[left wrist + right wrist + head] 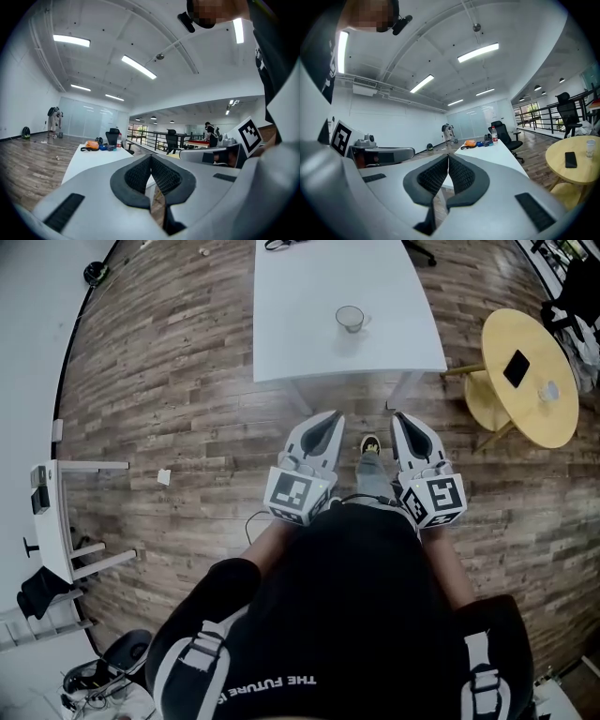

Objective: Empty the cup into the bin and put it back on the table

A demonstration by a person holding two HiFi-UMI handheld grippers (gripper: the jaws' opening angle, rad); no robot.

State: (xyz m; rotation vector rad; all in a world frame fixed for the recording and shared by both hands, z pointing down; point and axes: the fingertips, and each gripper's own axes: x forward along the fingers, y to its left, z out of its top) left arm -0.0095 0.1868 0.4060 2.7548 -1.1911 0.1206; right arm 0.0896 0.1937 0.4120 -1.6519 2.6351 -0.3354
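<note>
A small clear cup (351, 319) with a handle stands on the white table (300, 334), near its front edge. My left gripper (330, 417) and right gripper (397, 418) are held side by side close to my body, short of the table, both pointing toward it. Both are shut with nothing between the pads. In the left gripper view the left gripper (151, 157) has its black pads pressed together, the table (89, 159) beyond them. The right gripper (448, 157) looks the same in its own view. No bin shows in any view.
A round yellow table (530, 371) with a phone (517, 367) and a small cup (549, 390) stands at the right. A white shelf unit (56, 521) is at the left. Bags and a bottle (494, 134) lie at the table's far end, by a black office chair (506, 136).
</note>
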